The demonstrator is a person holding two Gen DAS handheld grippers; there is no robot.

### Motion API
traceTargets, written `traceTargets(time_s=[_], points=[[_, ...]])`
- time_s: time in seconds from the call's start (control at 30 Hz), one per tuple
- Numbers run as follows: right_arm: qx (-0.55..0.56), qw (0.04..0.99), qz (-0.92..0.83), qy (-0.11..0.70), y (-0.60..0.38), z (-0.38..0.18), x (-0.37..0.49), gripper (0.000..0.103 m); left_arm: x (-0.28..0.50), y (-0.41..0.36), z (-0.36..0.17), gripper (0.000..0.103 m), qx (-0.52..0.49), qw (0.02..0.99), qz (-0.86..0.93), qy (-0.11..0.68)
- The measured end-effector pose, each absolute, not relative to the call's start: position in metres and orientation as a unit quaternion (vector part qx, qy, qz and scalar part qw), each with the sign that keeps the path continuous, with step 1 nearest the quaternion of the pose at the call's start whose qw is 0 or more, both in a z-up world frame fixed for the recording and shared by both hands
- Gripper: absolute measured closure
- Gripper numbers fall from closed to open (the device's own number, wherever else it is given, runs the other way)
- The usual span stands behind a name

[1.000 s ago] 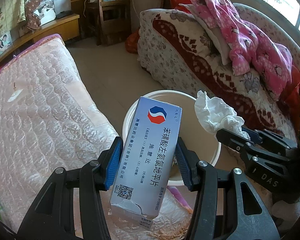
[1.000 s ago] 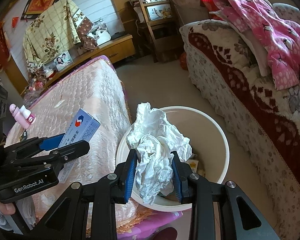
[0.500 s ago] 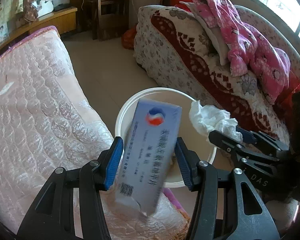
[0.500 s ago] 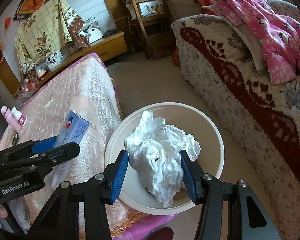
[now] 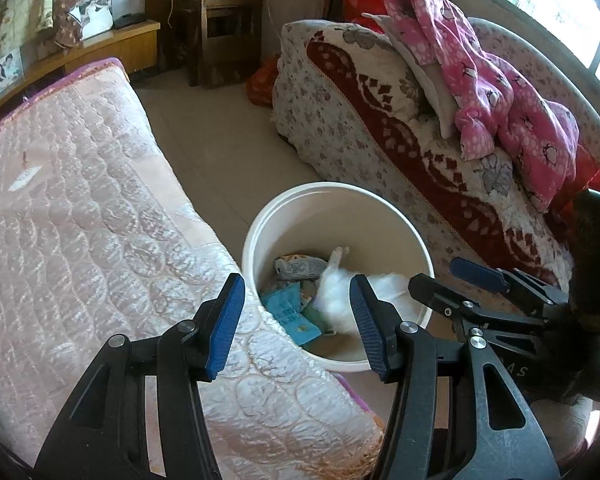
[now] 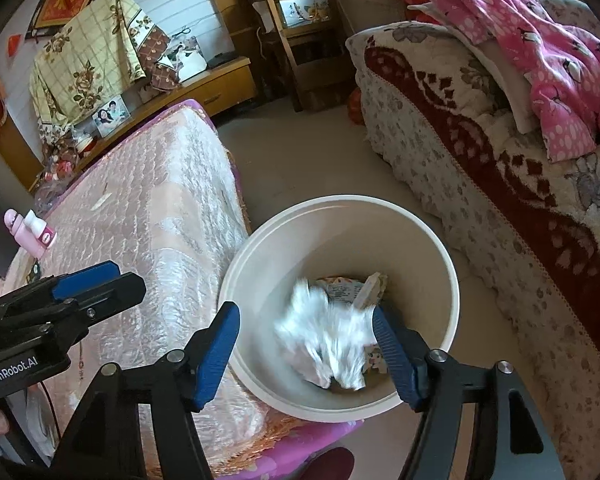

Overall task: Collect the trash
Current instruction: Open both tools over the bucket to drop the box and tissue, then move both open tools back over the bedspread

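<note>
Both tongs are released: left tongs [image 5: 296,320] empty, right tongs [image 6: 306,350] opening. Crumpled tissue [image 6: 328,344], judged light and soft, pinchable anywhere, is seen inside the bin [image 6: 452,280].

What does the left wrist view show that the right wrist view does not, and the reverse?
Only the left wrist view shows the teal packet lying in the white bucket.

Only the right wrist view shows the pink bottle on the quilted mattress, and the framed photo on the wooden cabinet.

Both show the bucket, the blurred white tissue inside it, the mattress, and the pink garment on the sofa.
</note>
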State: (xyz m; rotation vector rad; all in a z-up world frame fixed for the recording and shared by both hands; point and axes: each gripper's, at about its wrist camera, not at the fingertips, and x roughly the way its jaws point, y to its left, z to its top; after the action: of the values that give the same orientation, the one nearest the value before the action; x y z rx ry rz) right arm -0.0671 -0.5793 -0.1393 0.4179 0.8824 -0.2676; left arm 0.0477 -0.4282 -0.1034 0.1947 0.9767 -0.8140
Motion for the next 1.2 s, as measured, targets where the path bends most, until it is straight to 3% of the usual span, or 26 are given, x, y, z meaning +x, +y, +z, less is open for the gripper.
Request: traceTargets(time_s=[0.67, 1.2], points=[[0.144, 0.898, -0.102, 0.402, -0.52, -0.091, -0.055, 0.036, 0.053, -0.361, -0.079, 0.05, 0.09, 0.844, -0.33, 0.413], [0.107, 0.903, 0.004, 0.416, -0.412, -0.08, -0.004, 0.034, 0.084, -0.234, -0.08, 0.05, 0.068, 0.874, -0.232, 0.421]])
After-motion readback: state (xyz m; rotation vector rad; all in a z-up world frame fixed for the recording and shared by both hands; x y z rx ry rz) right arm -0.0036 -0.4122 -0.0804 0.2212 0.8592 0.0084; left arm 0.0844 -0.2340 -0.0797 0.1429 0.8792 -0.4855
